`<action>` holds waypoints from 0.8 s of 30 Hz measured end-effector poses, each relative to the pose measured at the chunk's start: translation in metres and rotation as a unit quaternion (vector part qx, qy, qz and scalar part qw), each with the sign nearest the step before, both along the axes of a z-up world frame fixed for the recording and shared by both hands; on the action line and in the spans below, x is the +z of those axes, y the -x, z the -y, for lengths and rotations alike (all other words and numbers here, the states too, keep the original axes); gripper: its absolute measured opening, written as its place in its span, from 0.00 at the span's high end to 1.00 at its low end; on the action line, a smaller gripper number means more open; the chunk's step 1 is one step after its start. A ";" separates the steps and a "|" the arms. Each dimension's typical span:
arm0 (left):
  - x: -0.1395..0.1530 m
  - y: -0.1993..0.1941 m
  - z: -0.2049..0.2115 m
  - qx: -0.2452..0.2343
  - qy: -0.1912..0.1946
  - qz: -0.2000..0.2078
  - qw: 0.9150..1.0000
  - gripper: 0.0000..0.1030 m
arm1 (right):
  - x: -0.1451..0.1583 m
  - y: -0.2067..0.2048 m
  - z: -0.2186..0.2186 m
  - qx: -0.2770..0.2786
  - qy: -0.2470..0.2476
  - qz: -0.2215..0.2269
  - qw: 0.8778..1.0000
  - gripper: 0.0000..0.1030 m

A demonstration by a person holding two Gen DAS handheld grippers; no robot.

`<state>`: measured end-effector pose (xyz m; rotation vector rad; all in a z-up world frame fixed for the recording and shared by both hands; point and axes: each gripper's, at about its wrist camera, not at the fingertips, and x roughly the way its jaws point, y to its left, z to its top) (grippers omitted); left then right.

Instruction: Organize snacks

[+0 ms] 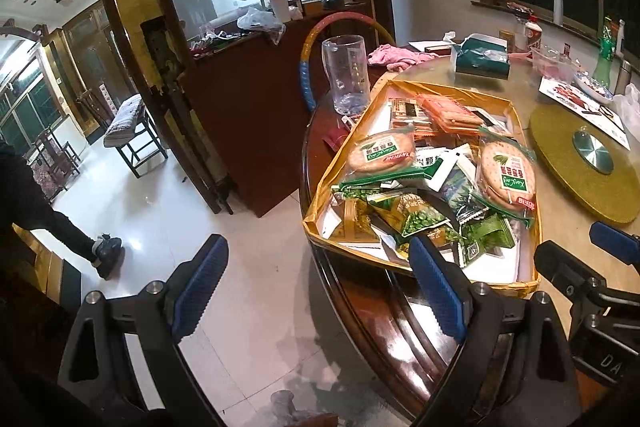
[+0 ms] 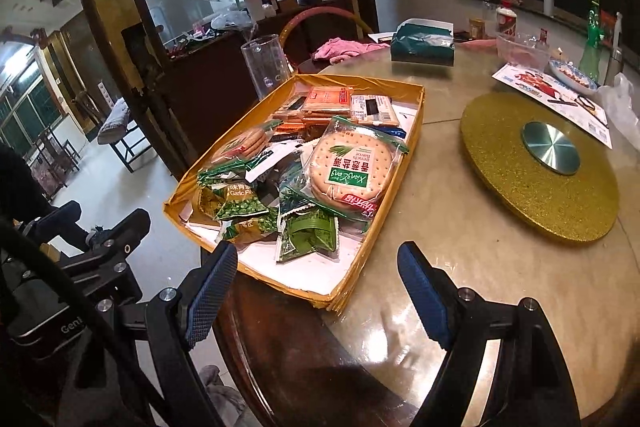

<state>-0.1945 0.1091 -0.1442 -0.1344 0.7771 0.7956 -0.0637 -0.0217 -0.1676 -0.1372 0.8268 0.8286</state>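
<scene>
A shallow yellow box (image 1: 524,163) (image 2: 416,125) full of mixed snack packets lies near the table's front edge. Round cracker packs (image 1: 508,175) (image 2: 352,167), green pea bags (image 1: 424,217) (image 2: 240,205), dark green sachets (image 2: 310,235) and orange biscuit packs (image 1: 448,115) (image 2: 326,99) are piled inside. My left gripper (image 1: 320,287) hangs open off the table's near-left edge, short of the box, nothing between its fingers. My right gripper (image 2: 320,287) is open over the box's near corner, empty. Each gripper shows at the edge of the other's view.
A round wooden table (image 2: 460,247) carries a gold turntable (image 2: 540,163), a clear plastic jug (image 1: 346,75), a pink cloth (image 1: 396,55), a teal tissue box (image 2: 424,43), bowls and bottles at the back. A person's leg (image 1: 68,235) stands on the white floor at left.
</scene>
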 end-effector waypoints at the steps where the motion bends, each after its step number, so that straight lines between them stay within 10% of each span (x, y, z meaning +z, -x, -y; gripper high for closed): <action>1: 0.000 0.000 0.000 0.000 0.000 0.000 1.000 0.11 | -0.001 -0.001 -0.001 0.001 0.000 -0.001 1.000 0.20; 24: -0.008 -0.008 -0.010 -0.003 0.004 -0.014 1.000 0.11 | -0.007 -0.003 -0.012 0.002 0.014 -0.005 1.000 0.20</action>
